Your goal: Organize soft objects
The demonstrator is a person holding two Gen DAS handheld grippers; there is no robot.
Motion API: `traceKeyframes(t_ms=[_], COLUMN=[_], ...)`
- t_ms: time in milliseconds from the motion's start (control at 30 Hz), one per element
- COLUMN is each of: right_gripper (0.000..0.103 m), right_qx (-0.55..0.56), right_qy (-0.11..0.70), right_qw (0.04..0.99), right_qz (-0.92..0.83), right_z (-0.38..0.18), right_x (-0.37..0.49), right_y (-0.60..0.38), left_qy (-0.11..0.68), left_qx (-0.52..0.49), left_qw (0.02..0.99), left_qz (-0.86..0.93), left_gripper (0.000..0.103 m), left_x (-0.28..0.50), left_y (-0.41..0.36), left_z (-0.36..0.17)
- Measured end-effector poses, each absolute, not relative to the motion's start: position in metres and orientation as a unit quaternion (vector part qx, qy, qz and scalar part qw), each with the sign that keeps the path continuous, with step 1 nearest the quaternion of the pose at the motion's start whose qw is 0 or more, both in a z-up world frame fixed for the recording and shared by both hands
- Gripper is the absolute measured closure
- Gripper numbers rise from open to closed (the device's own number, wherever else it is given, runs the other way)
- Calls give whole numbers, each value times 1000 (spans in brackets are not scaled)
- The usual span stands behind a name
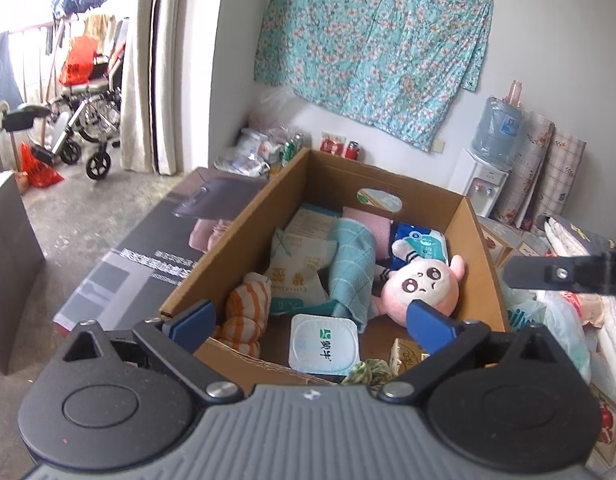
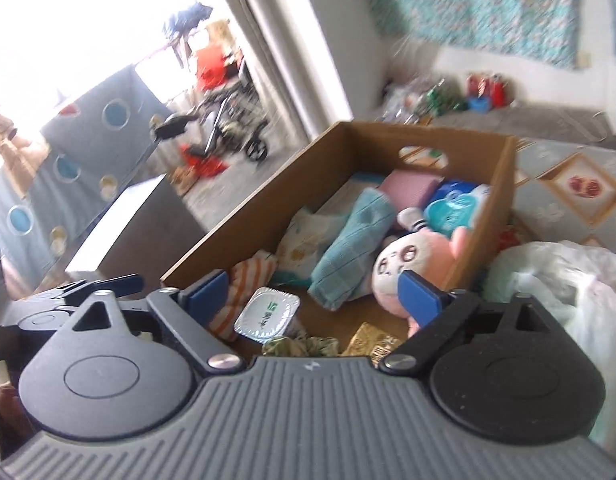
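Note:
A cardboard box (image 1: 478,232) (image 2: 504,184) holds several soft things: a pink plush toy (image 1: 422,286) (image 2: 412,260), a teal checked cloth (image 1: 350,264) (image 2: 354,240), an orange striped sock (image 1: 244,312) (image 2: 252,272), a pink folded cloth (image 1: 368,220), a blue tissue pack (image 1: 422,240) and a white sealed cup (image 1: 324,344) (image 2: 268,314). My left gripper (image 1: 310,322) is open and empty above the box's near edge. My right gripper (image 2: 314,296) is open and empty, also above the near edge; its arm shows at the right of the left wrist view (image 1: 564,274).
A dark flat carton (image 1: 148,252) lies left of the box with a pink cloth (image 1: 206,234) on it. A white plastic bag (image 2: 556,280) lies right of the box. A water dispenser (image 1: 488,176), rolled mats and a wheelchair (image 1: 88,120) stand farther off.

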State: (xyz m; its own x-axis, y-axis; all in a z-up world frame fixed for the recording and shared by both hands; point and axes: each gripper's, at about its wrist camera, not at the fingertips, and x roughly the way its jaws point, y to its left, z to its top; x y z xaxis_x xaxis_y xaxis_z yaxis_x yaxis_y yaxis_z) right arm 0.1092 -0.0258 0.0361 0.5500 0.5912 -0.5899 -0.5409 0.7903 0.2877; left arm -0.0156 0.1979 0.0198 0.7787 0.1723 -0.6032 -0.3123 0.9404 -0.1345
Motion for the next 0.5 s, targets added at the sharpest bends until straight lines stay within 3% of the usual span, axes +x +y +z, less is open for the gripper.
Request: traceKeyframes(t_ms=[67,500], right_gripper=[1,1], right_qx=[31,-8], right_qy=[318,237], right_qw=[901,969], right_qz=[292,71], right_z=[36,15], right_x=[89,11], right_y=[-34,-78], left_qy=[302,316], left_qx=[-98,-50], left_qw=[938,940], left_qz=[142,119], left_gripper=[0,0], left_x=[-21,-40], left_y=[192,133], left_z=[23,29])
